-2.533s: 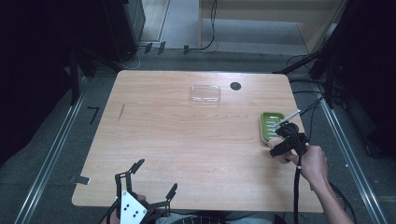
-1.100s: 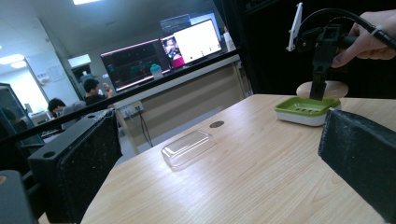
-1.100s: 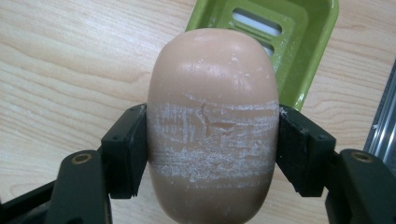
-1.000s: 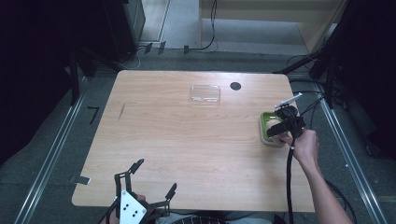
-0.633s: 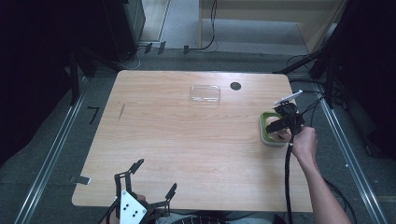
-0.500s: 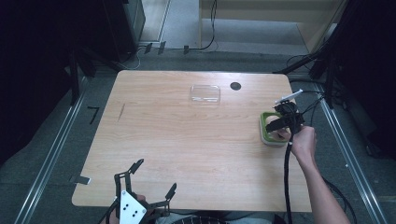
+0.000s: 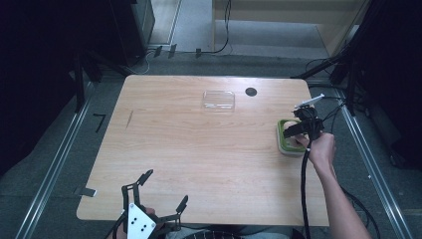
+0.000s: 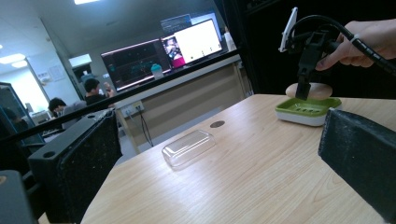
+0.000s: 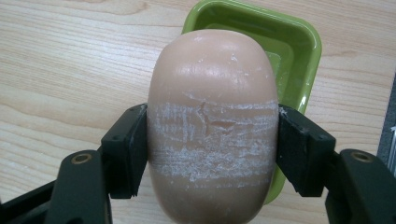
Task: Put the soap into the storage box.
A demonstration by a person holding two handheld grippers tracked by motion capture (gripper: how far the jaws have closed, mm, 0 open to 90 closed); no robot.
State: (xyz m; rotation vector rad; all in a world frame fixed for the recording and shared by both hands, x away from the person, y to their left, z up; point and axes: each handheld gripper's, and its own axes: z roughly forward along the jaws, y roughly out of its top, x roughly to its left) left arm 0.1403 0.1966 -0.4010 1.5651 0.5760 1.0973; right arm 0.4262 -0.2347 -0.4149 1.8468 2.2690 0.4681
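A pinkish oval soap bar (image 9: 212, 121) sits clamped between the jaws of my right gripper (image 9: 212, 154), which is shut on it. Beneath and beyond the soap lies a green soap dish (image 9: 294, 51). From above, my right gripper (image 7: 301, 127) hovers over the green dish (image 7: 284, 144) near the table's right edge. In the left gripper view the soap (image 8: 313, 89) shows just above the dish (image 8: 308, 109). My left gripper (image 7: 159, 199) stays at the table's front edge, jaws wide apart and holding nothing.
A clear plastic lid (image 7: 218, 99) lies at the back middle of the wooden table (image 7: 199, 149), beside a dark round hole (image 7: 251, 91). A black cable (image 7: 303, 194) trails from the right gripper along the person's forearm.
The right gripper moved from the near side of the dish to directly over it, carrying the soap. The left gripper stayed put.
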